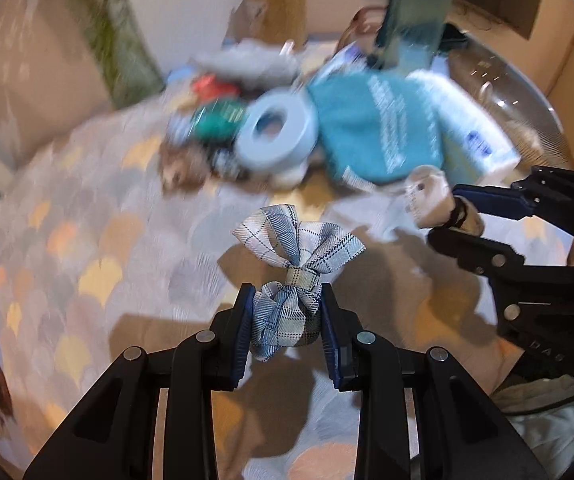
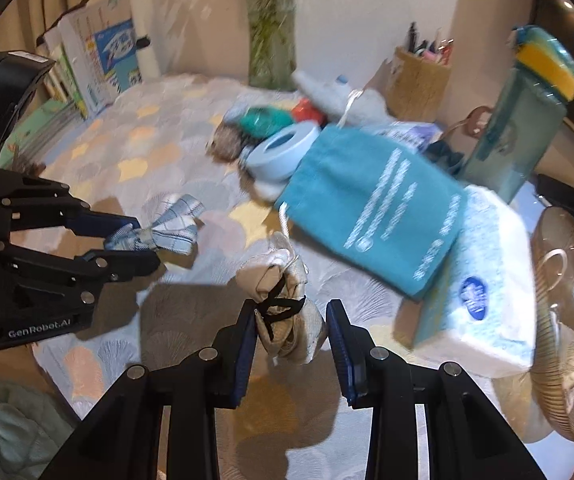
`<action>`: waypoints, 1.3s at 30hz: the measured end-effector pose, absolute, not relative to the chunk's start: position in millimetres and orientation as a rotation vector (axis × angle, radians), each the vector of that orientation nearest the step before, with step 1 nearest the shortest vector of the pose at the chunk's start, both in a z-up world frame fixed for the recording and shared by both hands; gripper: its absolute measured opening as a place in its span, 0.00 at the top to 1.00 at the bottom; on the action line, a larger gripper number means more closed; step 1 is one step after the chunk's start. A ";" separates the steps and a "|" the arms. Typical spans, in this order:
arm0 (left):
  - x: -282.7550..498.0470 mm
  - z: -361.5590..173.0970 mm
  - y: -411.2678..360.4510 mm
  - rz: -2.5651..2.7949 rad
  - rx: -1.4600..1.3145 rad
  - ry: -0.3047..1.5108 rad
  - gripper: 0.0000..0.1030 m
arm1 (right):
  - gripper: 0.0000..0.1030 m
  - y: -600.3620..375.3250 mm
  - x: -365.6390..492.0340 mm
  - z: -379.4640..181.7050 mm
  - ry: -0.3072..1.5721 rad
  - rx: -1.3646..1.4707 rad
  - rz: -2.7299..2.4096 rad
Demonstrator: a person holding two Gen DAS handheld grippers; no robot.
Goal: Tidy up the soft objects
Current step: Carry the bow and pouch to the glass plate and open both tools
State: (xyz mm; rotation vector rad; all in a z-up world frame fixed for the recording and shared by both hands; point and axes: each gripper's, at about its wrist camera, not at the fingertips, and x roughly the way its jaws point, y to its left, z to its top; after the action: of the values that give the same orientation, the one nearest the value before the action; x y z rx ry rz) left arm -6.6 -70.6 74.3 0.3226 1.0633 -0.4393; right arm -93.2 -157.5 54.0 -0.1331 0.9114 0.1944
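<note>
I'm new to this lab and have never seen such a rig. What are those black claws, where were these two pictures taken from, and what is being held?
No robot here: a person carries a two-finger tool in each hand, with a fisheye camera on each looking along its fingers. In the left camera's picture, the left tool grips a blue plaid bow. In the right camera's picture, the right tool holds a beige cloth bundle tied with black cord. On the patterned tablecloth lie a teal pouch, a tissue pack and a pale blue ring.

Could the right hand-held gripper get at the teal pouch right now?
Probably not as is: the right hand-held gripper is already shut on a beige bundle. The teal pouch lies uncovered just ahead.
</note>
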 end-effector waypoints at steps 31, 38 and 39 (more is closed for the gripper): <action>44.2 129.3 -380.3 -0.879 0.492 0.940 0.60 | 0.61 -444.7 -160.1 147.8 0.675 0.279 -0.397; 43.3 138.0 -367.8 -0.855 0.487 0.922 0.54 | 0.28 -437.4 -160.8 144.0 0.659 0.276 -0.439; 43.2 139.8 -363.7 -0.856 0.476 0.923 0.54 | 0.28 -435.8 -161.2 144.5 0.662 0.280 -0.441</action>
State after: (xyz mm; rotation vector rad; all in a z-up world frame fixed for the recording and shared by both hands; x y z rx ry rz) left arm 43.2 -363.7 139.8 0.4756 0.9233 -0.8557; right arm -161.2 -435.8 144.5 0.2803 0.6615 -0.4408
